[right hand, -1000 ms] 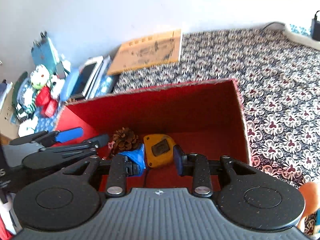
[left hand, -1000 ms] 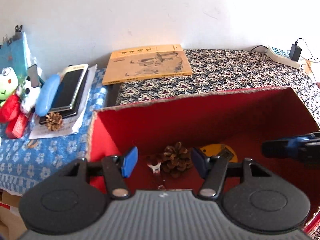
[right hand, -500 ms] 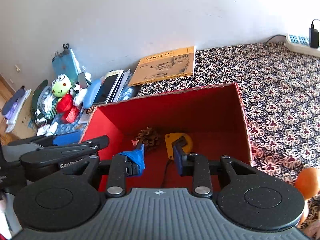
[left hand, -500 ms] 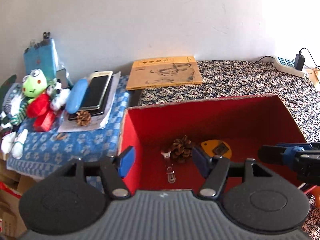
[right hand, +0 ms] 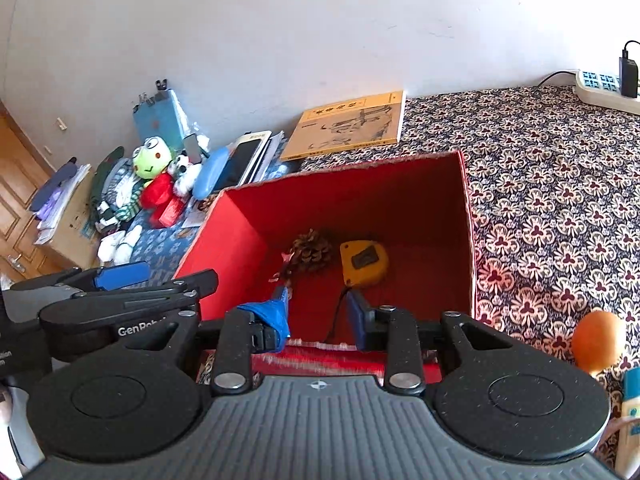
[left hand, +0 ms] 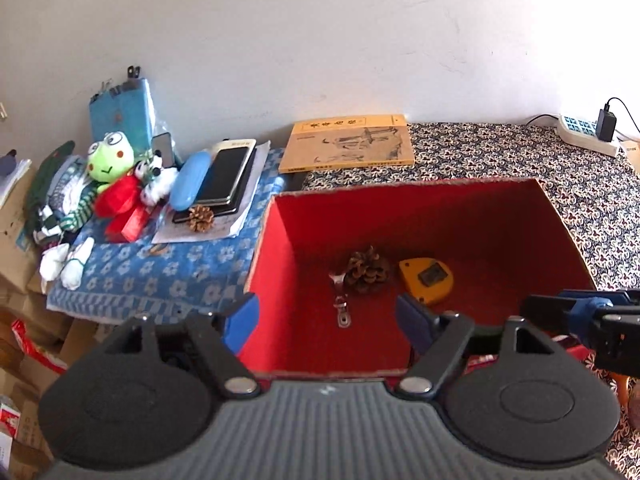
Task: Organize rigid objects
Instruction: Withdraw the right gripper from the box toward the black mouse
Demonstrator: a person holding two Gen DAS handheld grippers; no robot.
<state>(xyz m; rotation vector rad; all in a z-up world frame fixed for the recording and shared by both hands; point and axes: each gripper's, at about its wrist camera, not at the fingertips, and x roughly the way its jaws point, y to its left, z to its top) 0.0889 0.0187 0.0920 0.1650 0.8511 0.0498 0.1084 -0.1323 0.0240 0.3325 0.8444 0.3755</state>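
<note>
Both my left gripper (left hand: pixel 326 318) and right gripper (right hand: pixel 318 316) hang released and empty above the red box (left hand: pixel 460 208). Inside it lie a pinecone (left hand: pixel 366 270), a yellow tape measure (left hand: pixel 428 280) and a metal clip (left hand: pixel 342 314).

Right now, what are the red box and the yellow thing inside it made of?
The red box looks like cardboard with a matte red lining: its top edge is rough and brownish. The yellow thing, maybe a tape measure, looks like smooth, hard plastic, slightly shiny.
</note>
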